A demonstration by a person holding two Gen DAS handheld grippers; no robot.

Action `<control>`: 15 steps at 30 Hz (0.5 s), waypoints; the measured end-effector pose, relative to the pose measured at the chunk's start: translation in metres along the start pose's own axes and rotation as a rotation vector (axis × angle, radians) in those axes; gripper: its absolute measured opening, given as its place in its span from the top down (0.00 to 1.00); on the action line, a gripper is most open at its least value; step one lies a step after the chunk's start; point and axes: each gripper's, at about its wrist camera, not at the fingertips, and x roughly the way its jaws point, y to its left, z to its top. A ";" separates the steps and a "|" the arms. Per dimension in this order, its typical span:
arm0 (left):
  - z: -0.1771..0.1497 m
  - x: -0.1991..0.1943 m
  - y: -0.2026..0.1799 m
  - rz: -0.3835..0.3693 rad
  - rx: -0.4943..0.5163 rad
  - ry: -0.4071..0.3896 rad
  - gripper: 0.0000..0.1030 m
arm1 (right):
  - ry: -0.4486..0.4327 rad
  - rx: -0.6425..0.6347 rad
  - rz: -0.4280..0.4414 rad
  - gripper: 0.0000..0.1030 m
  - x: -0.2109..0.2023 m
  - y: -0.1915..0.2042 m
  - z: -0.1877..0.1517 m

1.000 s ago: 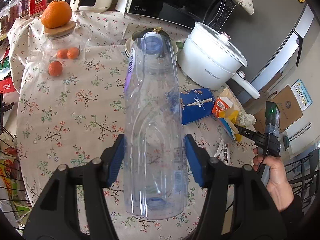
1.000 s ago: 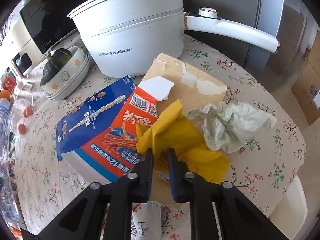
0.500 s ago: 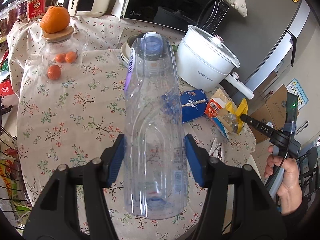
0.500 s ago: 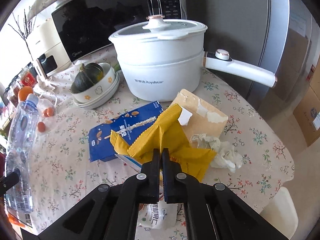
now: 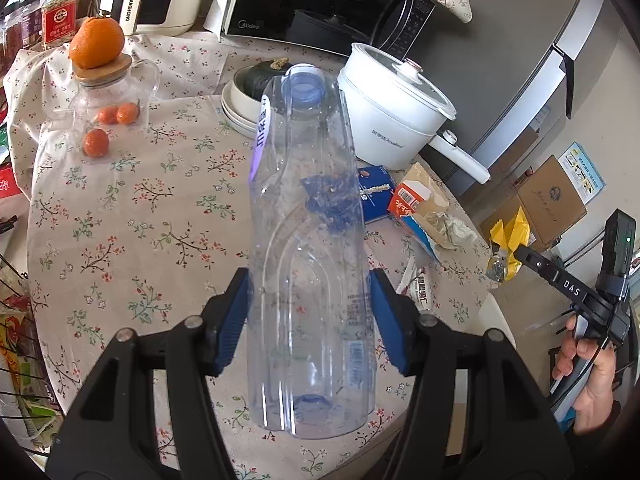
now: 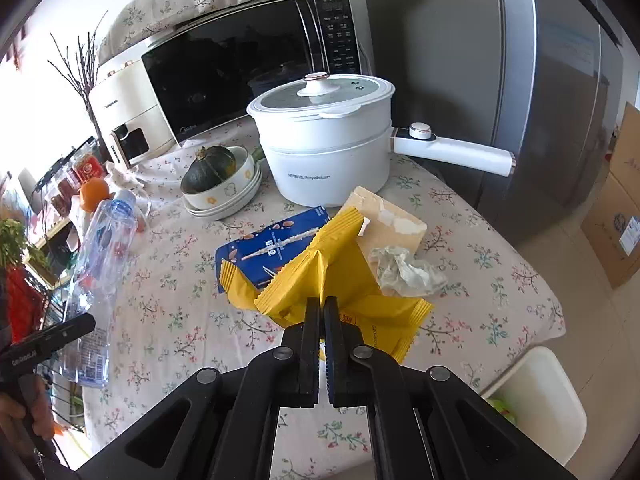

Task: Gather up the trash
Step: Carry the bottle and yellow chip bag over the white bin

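Observation:
My left gripper (image 5: 308, 312) is shut on an empty clear plastic bottle (image 5: 308, 240) with a blue cap, held above the floral tablecloth (image 5: 120, 220); the bottle also shows in the right wrist view (image 6: 96, 280). My right gripper (image 6: 322, 308) is shut on a yellow snack wrapper (image 6: 320, 280), lifted off the table; the wrapper also shows in the left wrist view (image 5: 508, 240), beyond the table's right edge. On the table lie a blue snack box (image 6: 272, 248), an orange-and-white carton (image 5: 412, 204), a crumpled tissue (image 6: 404, 272) and a small white sachet (image 5: 416, 288).
A white electric pot (image 6: 324, 152) with a long handle stands at the back, with stacked bowls holding a squash (image 6: 216, 180) beside it, a microwave (image 6: 248, 68) behind. A glass jar with an orange on top (image 5: 100, 72) stands far left. A white bin (image 6: 532, 396) sits below the table's right edge.
My right gripper shut on the yellow wrapper, lifted it off the pile and pulled back from the table. The left gripper rose slightly with the bottle.

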 end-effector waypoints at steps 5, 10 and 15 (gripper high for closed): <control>-0.004 -0.002 -0.008 -0.028 0.013 -0.001 0.41 | 0.018 0.046 -0.018 0.97 -0.010 -0.017 -0.018; -0.010 -0.002 -0.018 -0.060 0.017 0.018 0.41 | 0.008 0.058 -0.047 0.97 -0.030 -0.031 -0.031; -0.015 0.000 -0.033 -0.087 0.040 0.035 0.41 | 0.014 0.064 -0.080 0.97 -0.045 -0.048 -0.041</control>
